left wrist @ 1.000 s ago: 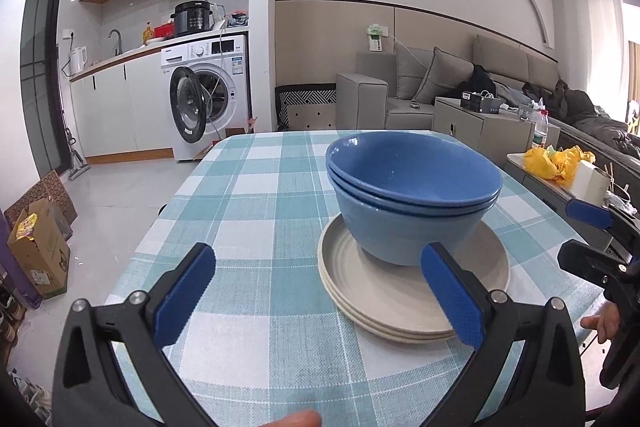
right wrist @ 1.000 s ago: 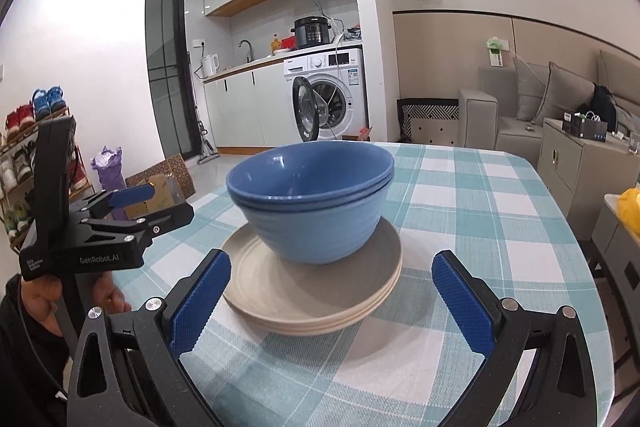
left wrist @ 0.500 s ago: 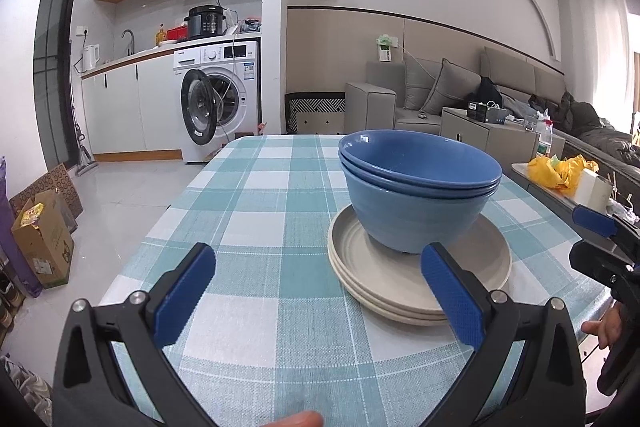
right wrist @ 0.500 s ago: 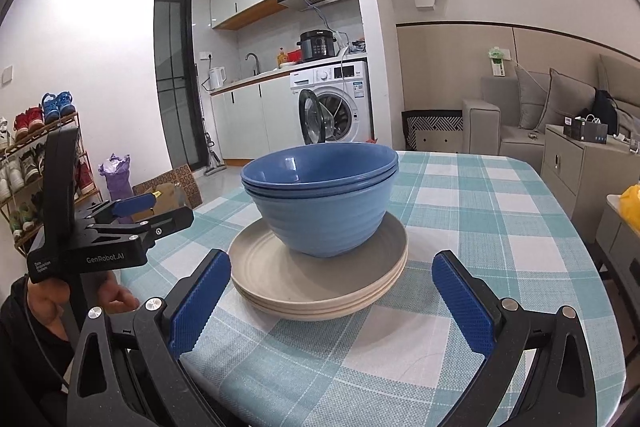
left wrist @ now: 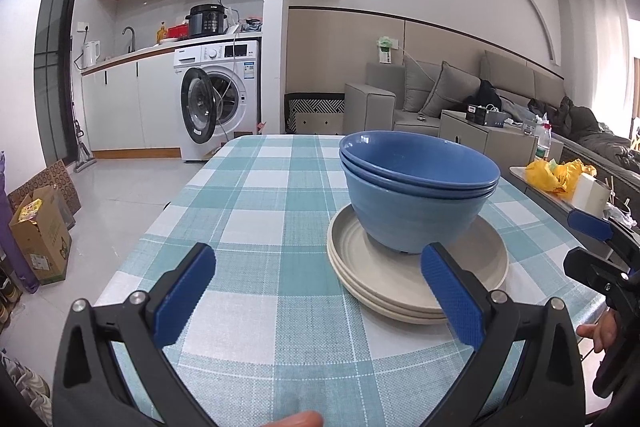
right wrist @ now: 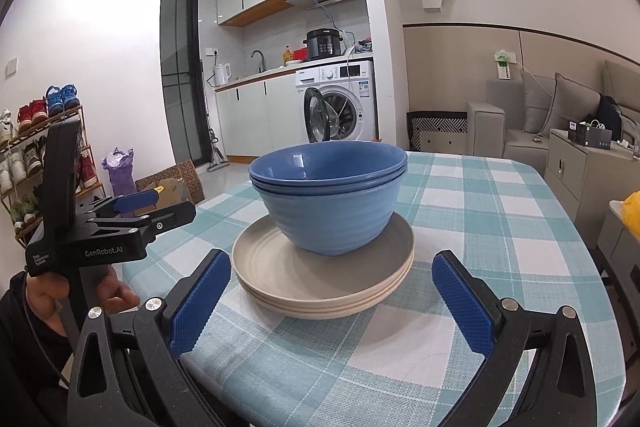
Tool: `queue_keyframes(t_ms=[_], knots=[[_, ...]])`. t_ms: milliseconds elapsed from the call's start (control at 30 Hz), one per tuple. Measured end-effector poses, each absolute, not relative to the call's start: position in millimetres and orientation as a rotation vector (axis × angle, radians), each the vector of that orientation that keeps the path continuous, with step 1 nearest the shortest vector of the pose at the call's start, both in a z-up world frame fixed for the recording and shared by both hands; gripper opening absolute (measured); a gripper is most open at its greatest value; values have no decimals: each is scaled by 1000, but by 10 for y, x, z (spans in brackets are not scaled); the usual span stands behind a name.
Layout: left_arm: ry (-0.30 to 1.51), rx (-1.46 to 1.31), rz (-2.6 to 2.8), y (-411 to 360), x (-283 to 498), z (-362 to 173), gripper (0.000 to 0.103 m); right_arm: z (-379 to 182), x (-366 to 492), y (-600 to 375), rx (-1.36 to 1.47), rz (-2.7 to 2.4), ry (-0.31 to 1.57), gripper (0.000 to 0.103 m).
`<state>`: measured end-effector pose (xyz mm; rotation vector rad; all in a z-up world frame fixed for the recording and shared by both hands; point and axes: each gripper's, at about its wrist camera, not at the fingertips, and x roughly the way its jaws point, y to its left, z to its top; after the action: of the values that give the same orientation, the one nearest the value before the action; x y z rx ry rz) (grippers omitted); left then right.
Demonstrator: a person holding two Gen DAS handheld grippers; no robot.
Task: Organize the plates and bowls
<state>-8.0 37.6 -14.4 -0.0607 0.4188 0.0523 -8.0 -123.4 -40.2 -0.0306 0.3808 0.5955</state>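
Observation:
Nested blue bowls (left wrist: 416, 199) sit upright on a stack of beige plates (left wrist: 400, 291) on the checked table. The same bowls (right wrist: 328, 199) and plates (right wrist: 312, 287) show in the right wrist view. My left gripper (left wrist: 316, 291) is open and empty, just in front of the stack with its right finger (left wrist: 452, 299) over the plates' near rim; it also appears from the side in the right wrist view (right wrist: 136, 211). My right gripper (right wrist: 330, 301) is open and empty, straddling the near edge of the plates without touching; it also shows at the left wrist view's right edge (left wrist: 600, 247).
The teal checked tablecloth (left wrist: 256, 195) covers the table, whose near edge lies under both grippers. Beyond are a washing machine (left wrist: 218, 107), a sofa (left wrist: 440, 95), a side cabinet (right wrist: 576, 163) and a shoe rack (right wrist: 24, 155). A cardboard box (left wrist: 40, 235) stands on the floor.
Both grippers have dropped lower and drawn back slightly from the stack, so the bowls appear more side-on. Jaws stay open; bowls and plates have not moved.

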Motion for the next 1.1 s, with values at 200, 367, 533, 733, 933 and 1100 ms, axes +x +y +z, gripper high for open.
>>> queue_keyframes(t_ms=[200,367,533,733,933,1100], knots=[[424,-63,55,389,-80,-159,103,-407,-78,-1228,-29,598,380,102],[424,-63,57,391,-71,-161,103,-411,-75,-1227,-28,597,380,102],[424,-65,60,402,-68,-168,103,-414,-71,-1226,-30,597,381,102],[423,-64,59,401,-71,-167,103,-413,-74,-1228,-29,597,381,102],[426,-65,60,404,-70,-167,103,-417,-71,-1226,-30,598,380,102],[426,-65,61,409,-75,-164,103,-416,-79,-1228,-30,600,380,102]])
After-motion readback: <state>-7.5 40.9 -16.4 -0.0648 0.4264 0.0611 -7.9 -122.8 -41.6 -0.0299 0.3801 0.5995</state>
